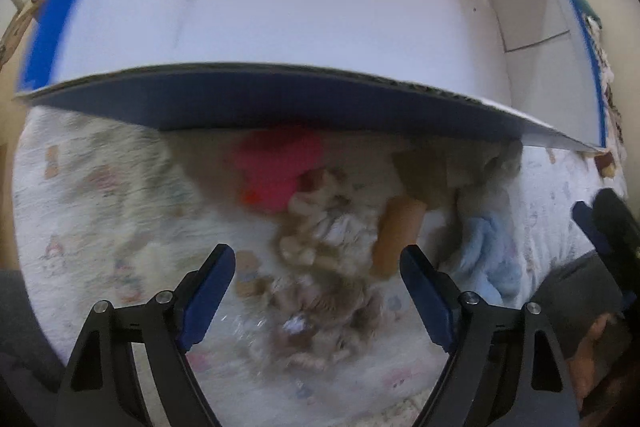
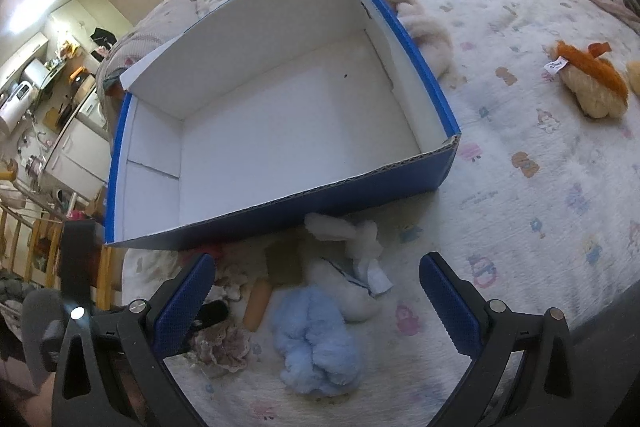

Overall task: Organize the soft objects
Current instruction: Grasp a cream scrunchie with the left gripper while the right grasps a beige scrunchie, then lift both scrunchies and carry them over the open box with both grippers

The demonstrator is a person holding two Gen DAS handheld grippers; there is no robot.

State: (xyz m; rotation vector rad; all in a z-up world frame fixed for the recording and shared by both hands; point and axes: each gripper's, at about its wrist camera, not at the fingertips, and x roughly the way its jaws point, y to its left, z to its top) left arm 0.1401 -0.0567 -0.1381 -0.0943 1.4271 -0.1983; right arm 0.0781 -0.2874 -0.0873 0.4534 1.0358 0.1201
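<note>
A blue cardboard box (image 2: 416, 63) with a white, empty inside lies on the bed; it also shows in the left wrist view (image 1: 280, 99). Soft toys lie in front of it. My left gripper (image 1: 316, 267) is open above a brown frilly toy (image 1: 320, 227), with a pink toy (image 1: 276, 171) and an orange piece (image 1: 396, 231) beyond. My right gripper (image 2: 316, 283) is open above a light blue plush (image 2: 316, 339) and a white plush rabbit (image 2: 352, 267). The left view is blurred.
A white printed bedspread (image 2: 540, 167) covers the bed. An orange and cream plush (image 2: 592, 79) lies at the right. A cream plush (image 2: 424, 27) lies behind the box. Kitchen furniture (image 2: 72, 131) stands beyond the bed at the left.
</note>
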